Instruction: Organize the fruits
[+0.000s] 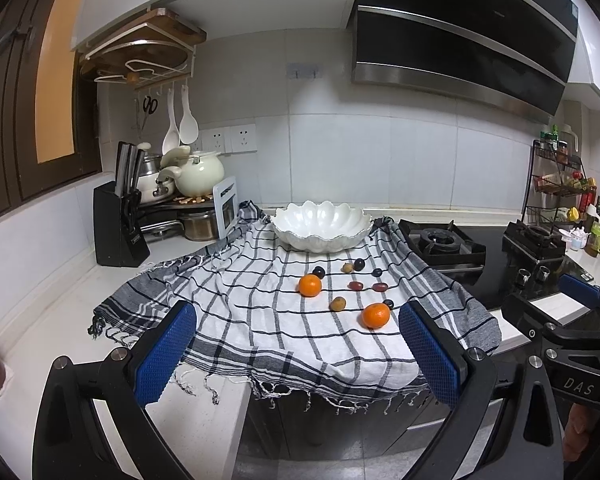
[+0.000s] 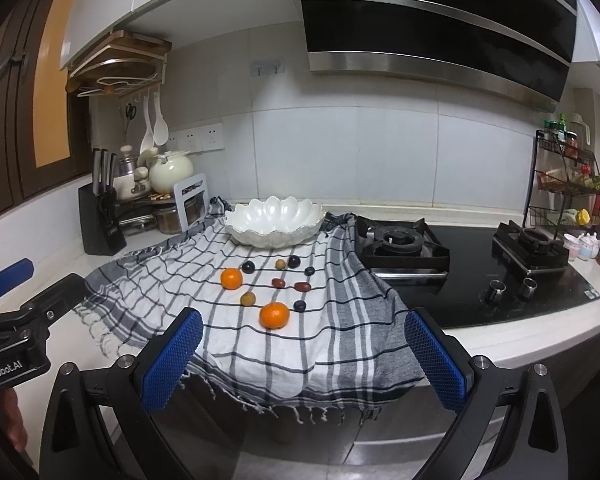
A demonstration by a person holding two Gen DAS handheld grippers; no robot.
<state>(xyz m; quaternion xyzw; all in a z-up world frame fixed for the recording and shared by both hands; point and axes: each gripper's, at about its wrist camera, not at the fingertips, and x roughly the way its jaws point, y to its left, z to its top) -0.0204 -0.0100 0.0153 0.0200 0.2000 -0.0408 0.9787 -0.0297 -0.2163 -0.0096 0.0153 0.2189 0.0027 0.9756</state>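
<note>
A white scalloped bowl (image 1: 321, 225) (image 2: 275, 220) stands empty at the back of a checked cloth (image 1: 260, 320) (image 2: 236, 340). In front of it lie two oranges (image 1: 310, 285) (image 1: 375, 315) (image 2: 231, 278) (image 2: 274, 315), several dark plums (image 1: 319, 272) (image 2: 248, 267), two red dates (image 1: 355, 285) (image 2: 278, 283) and two small brown fruits (image 1: 337, 303) (image 2: 247, 299). My left gripper (image 1: 296, 356) is open and empty, short of the cloth's front edge. My right gripper (image 2: 304, 360) is open and empty, also in front of the counter.
A knife block (image 1: 116, 220) (image 2: 100, 220), pots and a kettle (image 1: 198, 170) stand at the back left. A gas hob (image 1: 440, 242) (image 2: 400, 244) lies right of the cloth, with a spice rack (image 2: 568, 184) beyond. The counter edge drops off below the cloth fringe.
</note>
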